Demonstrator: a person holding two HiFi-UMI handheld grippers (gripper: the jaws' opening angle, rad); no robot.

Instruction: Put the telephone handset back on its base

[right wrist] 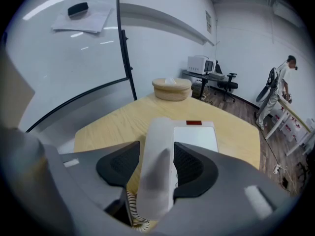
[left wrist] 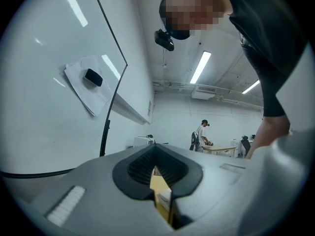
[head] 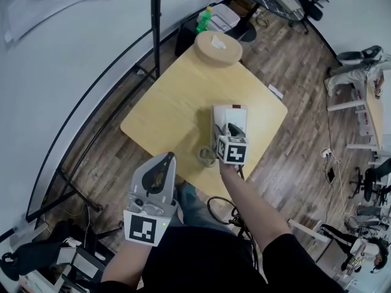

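A white telephone base (head: 235, 118) lies on the light wooden table (head: 177, 102), near its right front corner. My right gripper (head: 231, 129) hangs over the base's left side, shut on the white handset (right wrist: 160, 132). In the right gripper view the handset runs lengthwise between both dark pads, beside the base's flat white panel (right wrist: 197, 137). A coiled cord (right wrist: 132, 205) hangs below it and loops on the table (head: 206, 155). My left gripper (head: 166, 160) is held back off the table's front edge, near the person's body, shut with nothing in it (left wrist: 156, 167).
A round tan box (head: 218, 47) stands at the table's far corner. A black stand pole (head: 156, 23) and whiteboard rise at the left. A green bottle (head: 203, 20) and office gear sit beyond. A person (right wrist: 278, 90) stands at desks to the right.
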